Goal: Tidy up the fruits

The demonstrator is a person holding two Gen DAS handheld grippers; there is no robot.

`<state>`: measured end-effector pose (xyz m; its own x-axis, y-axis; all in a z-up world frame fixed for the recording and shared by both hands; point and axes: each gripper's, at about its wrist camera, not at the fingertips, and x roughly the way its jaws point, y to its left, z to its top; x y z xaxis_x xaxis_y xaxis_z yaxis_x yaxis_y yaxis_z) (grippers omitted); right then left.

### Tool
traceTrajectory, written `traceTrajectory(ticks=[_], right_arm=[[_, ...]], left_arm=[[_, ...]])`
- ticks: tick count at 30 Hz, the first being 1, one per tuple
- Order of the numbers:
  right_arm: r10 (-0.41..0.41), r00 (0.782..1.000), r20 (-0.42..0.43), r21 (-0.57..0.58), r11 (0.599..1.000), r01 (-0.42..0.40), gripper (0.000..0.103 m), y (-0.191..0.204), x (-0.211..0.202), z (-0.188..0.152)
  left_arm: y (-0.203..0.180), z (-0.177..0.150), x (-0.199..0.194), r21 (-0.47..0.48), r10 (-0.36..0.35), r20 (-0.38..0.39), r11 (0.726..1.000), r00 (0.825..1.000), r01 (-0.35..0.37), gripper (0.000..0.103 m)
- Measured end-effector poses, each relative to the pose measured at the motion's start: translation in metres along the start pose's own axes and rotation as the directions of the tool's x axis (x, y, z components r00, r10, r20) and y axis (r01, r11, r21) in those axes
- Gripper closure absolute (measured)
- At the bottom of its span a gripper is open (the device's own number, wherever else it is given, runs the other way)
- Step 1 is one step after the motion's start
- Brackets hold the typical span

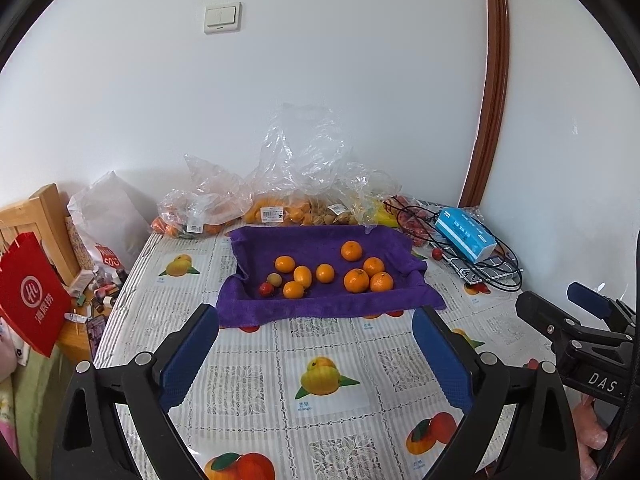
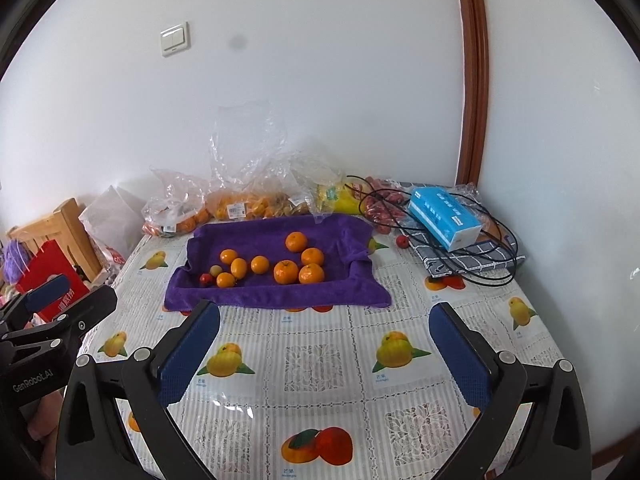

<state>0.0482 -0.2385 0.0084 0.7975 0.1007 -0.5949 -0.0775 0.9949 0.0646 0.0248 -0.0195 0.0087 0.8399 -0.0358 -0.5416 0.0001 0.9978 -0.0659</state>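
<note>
Both the left gripper (image 1: 316, 354) and the right gripper (image 2: 325, 350) gape wide with nothing between their blue pads, low in each frame over the fruit-print tablecloth (image 1: 240, 384). Beyond them, mid-frame, the purple towel (image 1: 320, 308) cradles small oranges (image 1: 356, 280) and one red fruit (image 1: 265, 289). Clear fruit bags (image 1: 208, 208) line the wall behind; a blue tissue box (image 2: 444, 216) sits upper right.

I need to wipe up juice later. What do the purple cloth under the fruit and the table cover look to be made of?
Purple cloth: looks like soft terry or microfibre towel, matte and fuzzy, with soft bunched folds. Table cover: probably plastic or vinyl, smooth and glossy, since it shows bright glare spots over its printed fruit pattern.
</note>
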Motion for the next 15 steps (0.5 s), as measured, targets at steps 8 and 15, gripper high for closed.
traceTrajectory(ticks=[8, 15], right_arm=[[0.001, 1.000, 0.003, 0.006, 1.000, -0.001, 0.000, -0.0004, -0.0018, -0.0012], [0.003, 1.000, 0.001, 0.007, 1.000, -0.003, 0.000, 0.0004, -0.0020, -0.0020]], left_arm=[[0.0017, -0.0011, -0.0018, 0.002, 0.002, -0.002, 1.000, 1.000, -0.002, 0.005], [0.0021, -0.0014, -0.0024, 0.002, 0.004, -0.003, 1.000, 1.000, -0.004, 0.005]])
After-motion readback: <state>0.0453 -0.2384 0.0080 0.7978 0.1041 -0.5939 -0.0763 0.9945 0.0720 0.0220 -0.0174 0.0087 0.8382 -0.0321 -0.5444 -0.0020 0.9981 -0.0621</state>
